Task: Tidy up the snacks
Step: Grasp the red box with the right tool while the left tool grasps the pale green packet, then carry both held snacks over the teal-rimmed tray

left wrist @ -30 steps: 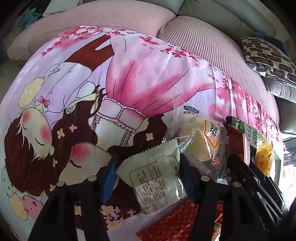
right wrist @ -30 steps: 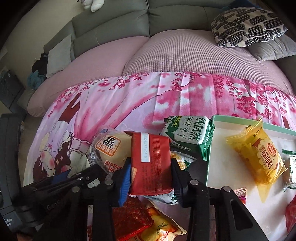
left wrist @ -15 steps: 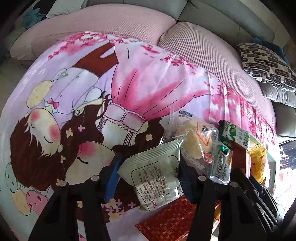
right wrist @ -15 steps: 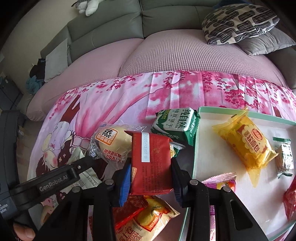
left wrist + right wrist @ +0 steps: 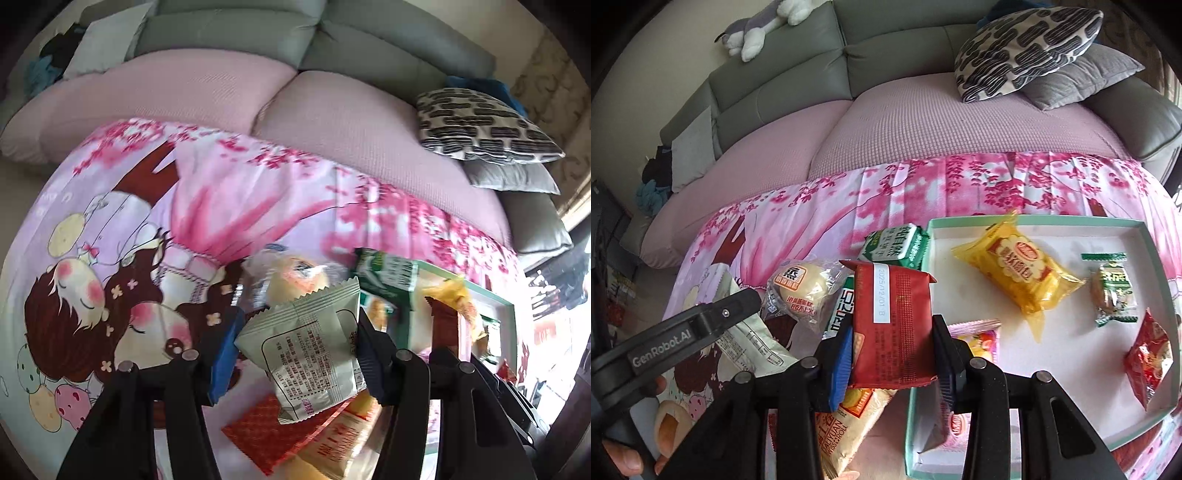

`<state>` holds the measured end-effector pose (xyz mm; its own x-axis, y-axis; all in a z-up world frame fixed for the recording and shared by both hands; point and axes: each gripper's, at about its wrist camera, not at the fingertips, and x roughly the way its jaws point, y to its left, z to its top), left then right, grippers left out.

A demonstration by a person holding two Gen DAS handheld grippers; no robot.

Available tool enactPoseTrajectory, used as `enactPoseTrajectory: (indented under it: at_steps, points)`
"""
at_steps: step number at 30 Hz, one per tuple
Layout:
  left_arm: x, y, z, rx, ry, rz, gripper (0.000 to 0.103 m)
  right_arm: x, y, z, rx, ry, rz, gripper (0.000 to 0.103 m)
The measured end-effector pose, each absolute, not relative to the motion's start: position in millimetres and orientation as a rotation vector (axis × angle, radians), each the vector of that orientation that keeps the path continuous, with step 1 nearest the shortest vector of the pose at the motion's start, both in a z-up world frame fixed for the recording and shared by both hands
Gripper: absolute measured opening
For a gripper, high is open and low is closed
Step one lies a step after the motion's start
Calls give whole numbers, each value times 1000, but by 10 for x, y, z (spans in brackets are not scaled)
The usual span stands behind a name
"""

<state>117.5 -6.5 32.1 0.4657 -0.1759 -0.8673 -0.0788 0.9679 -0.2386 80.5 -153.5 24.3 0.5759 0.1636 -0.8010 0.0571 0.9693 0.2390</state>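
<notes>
Red packet (image 5: 892, 325) is clamped between the pads of the right tool (image 5: 892, 354), held up over the gap between the loose snack pile and the left rim of the tray (image 5: 1034, 221). Pale green-white packet (image 5: 310, 350) is pinched in the left tool (image 5: 295, 350), lifted above a red patterned packet (image 5: 266, 439) and a beige roll packet (image 5: 340, 443) on the pink cartoon cloth (image 5: 147, 221).

Right view only: tray interior. White floor, mint rim, holding a yellow bread packet (image 5: 1019, 273), a small green-wrapped sweet (image 5: 1113, 291), a red snack bag (image 5: 1148, 354) at the right wall and a pink packet (image 5: 979, 339) near the left wall, partly hidden by the tool. It also shows the left tool's body from the side (image 5: 676, 336) with fingers (image 5: 628, 458) of the hand gripping it, plus a bun in clear wrap (image 5: 801, 291) and a green box (image 5: 897, 243) touching the tray's outer left rim.

Left view only: the cartoon girl print on the cloth, and the right tool seen edge-on at far right with the red packet (image 5: 445, 325) in it. The tray shows there only as a thin mint corner (image 5: 506, 306).

Pose: both tools point toward the sofa (image 5: 886, 110), side by side, left one lower and to the left of the right one. Left tool tilts its packet slightly clockwise; the right holds its packet roughly upright.
</notes>
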Motion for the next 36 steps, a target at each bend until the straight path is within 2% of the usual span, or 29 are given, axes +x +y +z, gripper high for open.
enactPoseTrajectory:
  at_steps: [9,20,36]
  points:
    - [1040,-541,540,-195,1037,-186,60,554,-2088,332,312,950,-91,42]
    - [743,-1453,489,-23,1038,-387,60,255,-2752,234,396,987,-257,42]
    - [787,-1856,310,27,1056,-434,60,169,-3067,155,450,1000,-313,42]
